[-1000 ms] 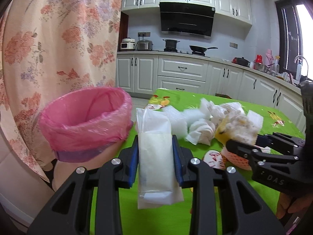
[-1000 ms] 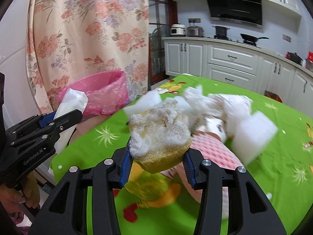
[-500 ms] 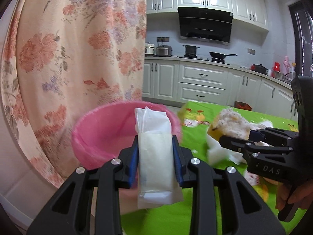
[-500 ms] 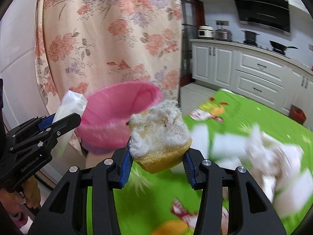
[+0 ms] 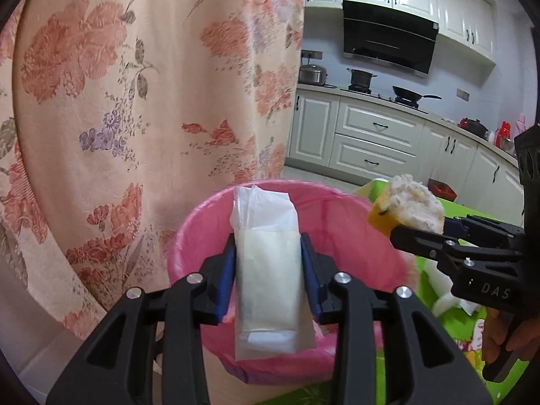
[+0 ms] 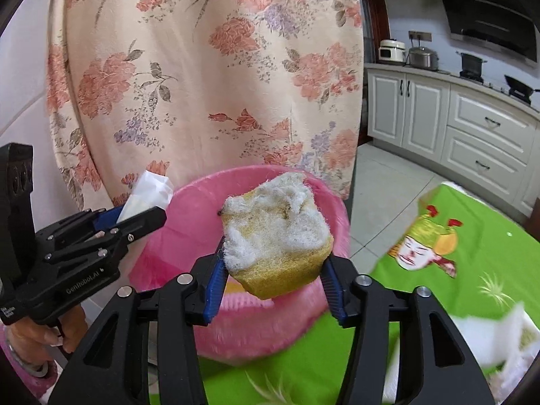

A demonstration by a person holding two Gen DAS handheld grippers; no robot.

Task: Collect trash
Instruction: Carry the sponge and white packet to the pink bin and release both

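A pink-lined trash bin (image 5: 357,236) stands beside the green table, just below both grippers. My left gripper (image 5: 267,246) is over the bin's mouth with a flat white packet (image 5: 266,287) upright between its blue pads; the jaws are opening and the pads still touch the packet. My right gripper (image 6: 275,263) hangs over the bin (image 6: 189,222) with a yellow sponge with a white fuzzy top (image 6: 273,229) between its pads; these jaws are opening too, the sponge still resting against both. Each wrist view shows the other gripper: the right gripper (image 5: 418,227) with the sponge (image 5: 408,202), the left gripper (image 6: 138,212) with the packet (image 6: 152,189).
A floral curtain (image 6: 202,67) hangs right behind the bin. The green patterned table (image 6: 472,270) lies to the right with white tissue scraps (image 6: 489,337) on it. Kitchen cabinets (image 5: 371,135) line the far wall. A person's hand (image 6: 33,337) holds the left gripper's handle.
Both grippers swung left from above the table to above the pink bin, carrying the packet and the sponge. Both pairs of jaws now stand a little wider.
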